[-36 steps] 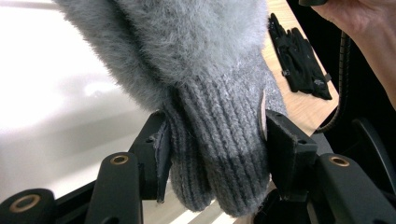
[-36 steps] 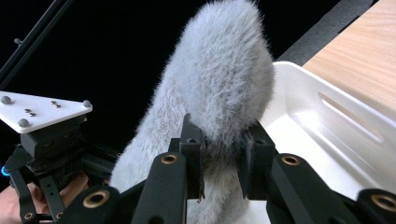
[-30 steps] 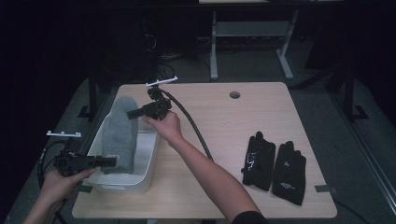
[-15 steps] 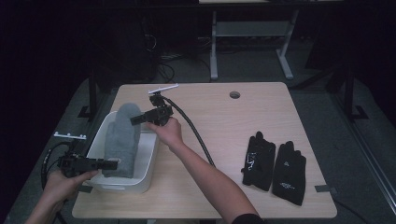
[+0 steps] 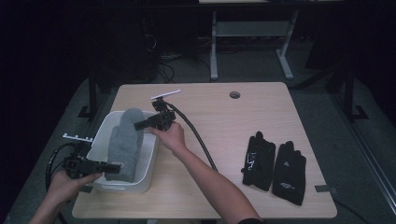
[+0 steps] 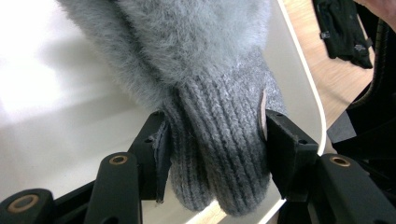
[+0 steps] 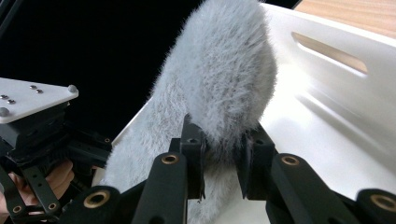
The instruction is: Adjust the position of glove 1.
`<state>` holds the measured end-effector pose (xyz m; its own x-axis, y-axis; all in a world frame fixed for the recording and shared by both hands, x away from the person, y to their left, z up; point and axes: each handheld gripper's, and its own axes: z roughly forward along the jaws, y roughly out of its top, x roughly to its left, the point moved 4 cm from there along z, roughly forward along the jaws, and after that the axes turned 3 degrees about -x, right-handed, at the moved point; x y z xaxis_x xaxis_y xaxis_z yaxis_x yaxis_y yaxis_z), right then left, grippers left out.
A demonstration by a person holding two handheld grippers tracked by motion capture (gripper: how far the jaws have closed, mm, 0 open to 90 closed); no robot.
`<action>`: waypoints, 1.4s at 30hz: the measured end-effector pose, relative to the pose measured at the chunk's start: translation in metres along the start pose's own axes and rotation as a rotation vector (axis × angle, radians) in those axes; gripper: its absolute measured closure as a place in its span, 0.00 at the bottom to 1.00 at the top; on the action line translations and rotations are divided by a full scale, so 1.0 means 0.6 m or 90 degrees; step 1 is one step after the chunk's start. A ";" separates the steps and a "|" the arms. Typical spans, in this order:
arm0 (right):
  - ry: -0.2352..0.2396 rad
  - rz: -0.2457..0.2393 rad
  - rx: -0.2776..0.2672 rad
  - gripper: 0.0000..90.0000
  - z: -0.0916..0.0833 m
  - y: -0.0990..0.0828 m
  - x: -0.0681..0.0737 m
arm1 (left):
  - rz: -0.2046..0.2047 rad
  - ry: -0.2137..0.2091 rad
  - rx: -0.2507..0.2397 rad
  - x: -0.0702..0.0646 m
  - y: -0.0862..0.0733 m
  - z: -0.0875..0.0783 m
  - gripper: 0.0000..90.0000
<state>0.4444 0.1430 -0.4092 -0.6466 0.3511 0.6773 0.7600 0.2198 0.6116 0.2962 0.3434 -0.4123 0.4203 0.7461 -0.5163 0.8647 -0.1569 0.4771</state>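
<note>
Left tongs [image 5: 112, 168]: at the near left, held by the person's left hand [image 5: 65, 183], jaws pointing right over the near end of the tub. They are clenched on the ribbed cuff of the mitten [image 6: 219, 140]; in the left gripper view the cuff is pressed between both pads.
Mitten [image 5: 125, 142]: grey and fluffy, lying lengthwise inside the tub, cuff at the near end, rounded tip at the far end. It is held at both ends.
Tub [image 5: 148, 161]: white plastic, on the left part of the table, long side running near to far. A slot handle shows in its wall in the right gripper view [image 7: 329, 52].
Right tongs [image 5: 140, 125]: just right of the far part of the tub, held by the right hand [image 5: 170, 136], jaws pointing left. They are grasping the fluffy tip of the mitten [image 7: 219, 93]; the fur bulges between the closed pads.
Gloves [image 5: 275, 165]: a black pair, flat on the near right of the table, side by side, well apart from the tub.
Table [image 5: 233, 121]: light wood, with a round hole [image 5: 235, 94] near the far edge.
Cable [image 5: 198, 140]: black, running from the right tongs toward the near side along the forearm.
</note>
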 end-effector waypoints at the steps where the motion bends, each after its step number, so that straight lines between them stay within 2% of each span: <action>1: -0.003 0.001 0.005 0.83 0.002 -0.003 -0.005 | 0.002 0.003 0.006 0.001 -0.001 0.003 0.51; 10: -0.006 -0.002 0.019 0.83 0.015 -0.006 -0.002 | 0.003 0.026 0.030 0.008 -0.009 0.005 0.47; 12: -0.006 -0.008 0.026 0.82 0.019 -0.008 -0.002 | 0.002 0.045 0.036 0.011 -0.011 0.005 0.43; 13: -0.011 -0.010 0.029 0.82 0.020 -0.009 -0.003 | 0.010 0.056 0.039 0.012 -0.012 0.004 0.42; 15: -0.014 -0.011 0.039 0.81 0.024 -0.011 -0.004 | 0.003 0.059 0.027 0.009 -0.010 0.001 0.43; 16: -0.020 -0.014 0.044 0.79 0.025 -0.011 -0.004 | 0.003 0.059 0.027 0.009 -0.010 0.001 0.42; 17: -0.035 -0.021 0.047 0.74 0.026 -0.012 -0.006 | 0.012 0.071 0.027 0.008 -0.007 -0.003 0.43; 19: -0.039 -0.022 0.049 0.72 0.027 -0.012 -0.008 | 0.008 0.068 0.023 0.007 -0.006 -0.003 0.43; 21: -0.054 -0.023 0.045 0.68 0.021 -0.008 -0.013 | 0.017 0.068 0.020 0.004 -0.002 -0.006 0.43; 28: -0.059 -0.022 0.028 0.66 -0.007 0.004 -0.015 | 0.024 0.062 -0.003 -0.005 0.007 -0.010 0.43; 32: -0.049 -0.025 0.016 0.63 -0.022 0.010 -0.013 | 0.025 0.060 -0.019 -0.009 0.012 -0.015 0.44; 38: -0.023 -0.014 0.005 0.59 -0.037 0.015 -0.010 | 0.028 0.047 -0.054 -0.019 0.021 -0.021 0.43; 39: -0.012 -0.011 -0.001 0.57 -0.043 0.017 -0.008 | 0.033 0.041 -0.061 -0.023 0.026 -0.023 0.42; 42: -0.002 -0.012 -0.006 0.55 -0.050 0.019 -0.005 | 0.035 0.030 -0.077 -0.031 0.032 -0.027 0.41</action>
<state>0.4531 0.1171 -0.3915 -0.6603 0.3504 0.6643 0.7472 0.2175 0.6280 0.3007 0.3367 -0.3820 0.4509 0.7683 -0.4543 0.8001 -0.1223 0.5873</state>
